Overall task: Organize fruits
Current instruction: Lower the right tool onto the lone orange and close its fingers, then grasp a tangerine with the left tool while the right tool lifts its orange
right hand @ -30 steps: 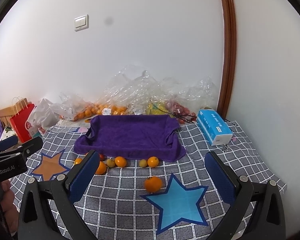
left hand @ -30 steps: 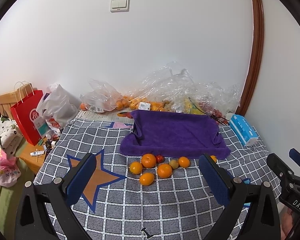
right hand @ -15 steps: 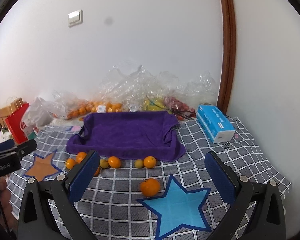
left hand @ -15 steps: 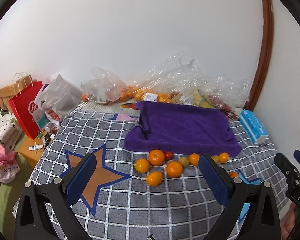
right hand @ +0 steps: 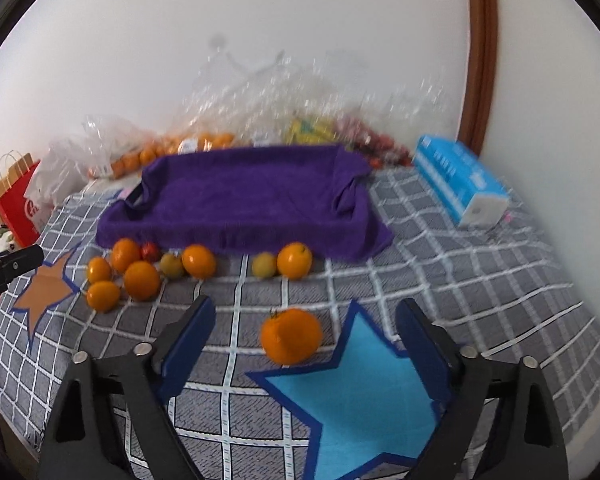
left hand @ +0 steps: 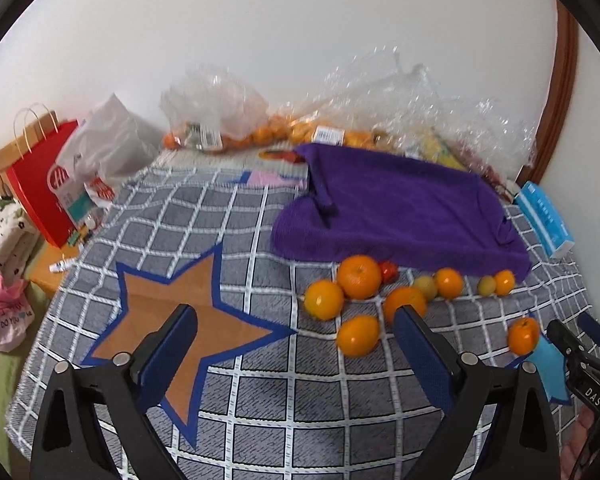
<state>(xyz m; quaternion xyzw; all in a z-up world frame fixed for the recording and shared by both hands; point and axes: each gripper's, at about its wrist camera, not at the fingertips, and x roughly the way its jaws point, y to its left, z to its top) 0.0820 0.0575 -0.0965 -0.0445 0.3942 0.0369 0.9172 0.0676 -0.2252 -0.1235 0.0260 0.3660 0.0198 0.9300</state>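
Observation:
Several oranges (left hand: 359, 276), two small yellow-green fruits (right hand: 264, 265) and a small red fruit (left hand: 388, 271) lie on a grey checked cloth in front of a purple towel-lined tray (right hand: 244, 196). One orange (right hand: 291, 335) sits alone by a blue star patch (right hand: 364, 396), just ahead of my open, empty right gripper (right hand: 304, 340). My left gripper (left hand: 296, 348) is open and empty over the cloth, between an orange star patch (left hand: 180, 320) and the fruit cluster; the nearest orange (left hand: 357, 335) is slightly right of centre between its fingers.
Clear plastic bags with more oranges (left hand: 260, 136) lie along the wall behind the tray. A blue tissue box (right hand: 460, 180) is at the right. A red paper bag (left hand: 40, 184) and a white plastic bag (left hand: 108, 148) stand off the left edge.
Both grippers have moved forward and down toward the cloth; the fruit looks larger and closer. The lone orange now sits between the right gripper's fingers in view. Nothing was grasped.

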